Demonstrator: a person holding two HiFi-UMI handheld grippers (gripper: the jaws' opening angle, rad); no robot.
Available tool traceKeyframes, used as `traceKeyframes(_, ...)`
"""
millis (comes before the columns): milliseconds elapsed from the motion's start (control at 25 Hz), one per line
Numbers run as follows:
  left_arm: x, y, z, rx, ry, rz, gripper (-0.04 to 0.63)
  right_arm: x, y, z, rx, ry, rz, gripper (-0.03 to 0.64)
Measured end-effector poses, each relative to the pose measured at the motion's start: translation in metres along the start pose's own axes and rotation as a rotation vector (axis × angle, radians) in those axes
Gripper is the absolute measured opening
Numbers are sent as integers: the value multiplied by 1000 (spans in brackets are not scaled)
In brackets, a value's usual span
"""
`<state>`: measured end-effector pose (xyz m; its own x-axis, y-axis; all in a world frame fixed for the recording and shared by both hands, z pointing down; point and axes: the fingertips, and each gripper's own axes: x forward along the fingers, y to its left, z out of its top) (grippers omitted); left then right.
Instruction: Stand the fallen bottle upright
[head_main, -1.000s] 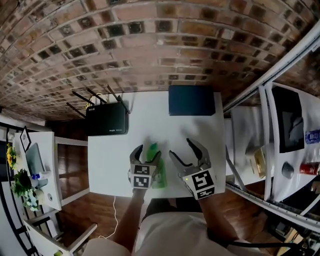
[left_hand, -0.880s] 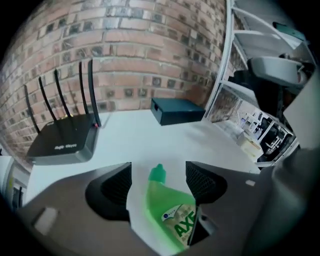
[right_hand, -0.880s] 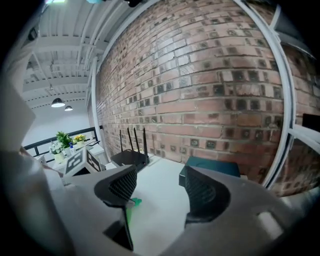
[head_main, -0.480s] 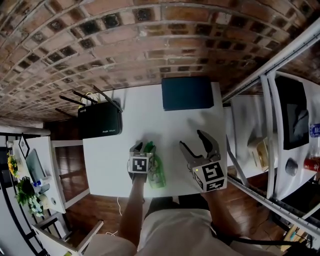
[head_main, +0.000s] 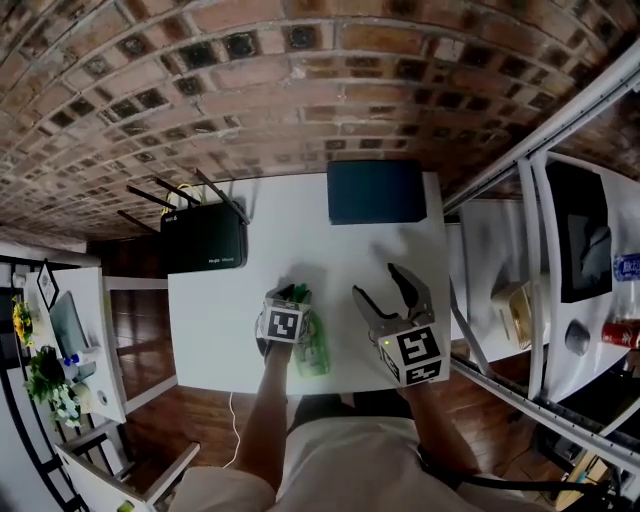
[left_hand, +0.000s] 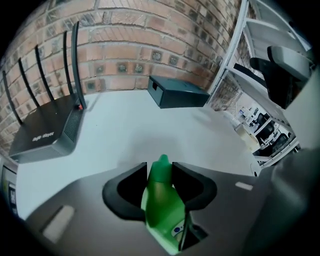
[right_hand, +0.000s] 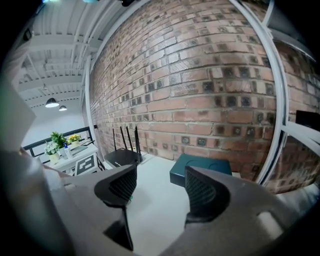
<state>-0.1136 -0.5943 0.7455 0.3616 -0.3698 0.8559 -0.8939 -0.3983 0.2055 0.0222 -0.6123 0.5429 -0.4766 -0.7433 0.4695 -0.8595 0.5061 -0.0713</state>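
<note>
the left gripper (left_hand: 160, 166) has dropped onto the green bottle (left_hand: 162, 210) lying at the table's (head_main: 215, 320) near edge, jaws closing on seemingly its neck. right gripper (head_main: 385, 292) half-open, empty. tipping up likely comes next.

Left gripper view: the green bottle (left_hand: 161, 200) appears cut off at the bottom edge, base unseen. On the black router (left_hand: 47, 132), label print is too small to read.

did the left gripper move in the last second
Yes. The left gripper moved from the table front edge toward the router, jaws closing on the green bottle.
</note>
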Motion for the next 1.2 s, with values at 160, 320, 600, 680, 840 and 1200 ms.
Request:
traceKeyframes(160,-25,2,7,-1,-35,21,175,-4,10,9,-18,-17,10,287)
traceKeyframes(320,-52,4,30,24,-122,53,170,-8,21,22,-37,-45,32,287)
traceKeyframes(600,-105,4,76,92,-277,132,166,-22,35,39,-55,-91,62,287)
traceKeyframes(680,-118,3,87,108,-317,158,164,-27,35,46,-67,-109,62,287)
traceKeyframes(840,-136,-4,98,147,-363,176,162,-34,32,58,-78,-137,60,287)
traceKeyframes(1200,-158,-33,100,215,-407,187,161,-45,23,72,-81,-175,40,287)
